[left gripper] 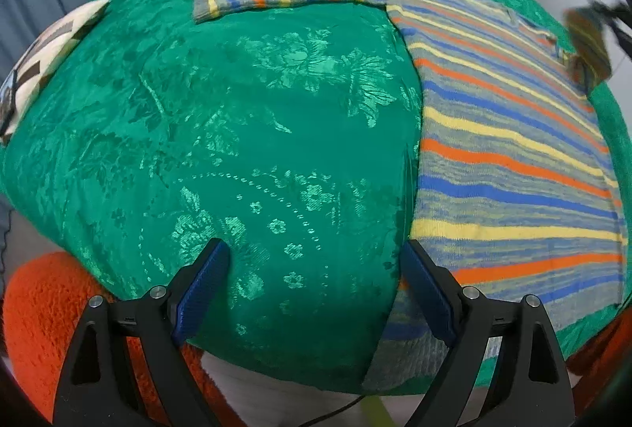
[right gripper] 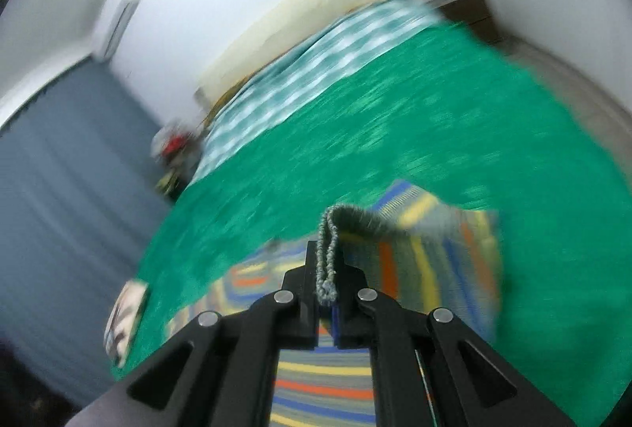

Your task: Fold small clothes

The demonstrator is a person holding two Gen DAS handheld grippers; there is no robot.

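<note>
Sweater (right gripper: 328, 253) cuff (grey) between clamped jaws.

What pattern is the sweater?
Grey sweater with orange, yellow and blue stripes, clearest in the left wrist view.

Nothing readable from either of my cams, honestly. No labels, brand names, numbers or signs that I can make out on anything. The right wrist view is smeared with motion blur, so if there's any print in there it's lost.
</note>
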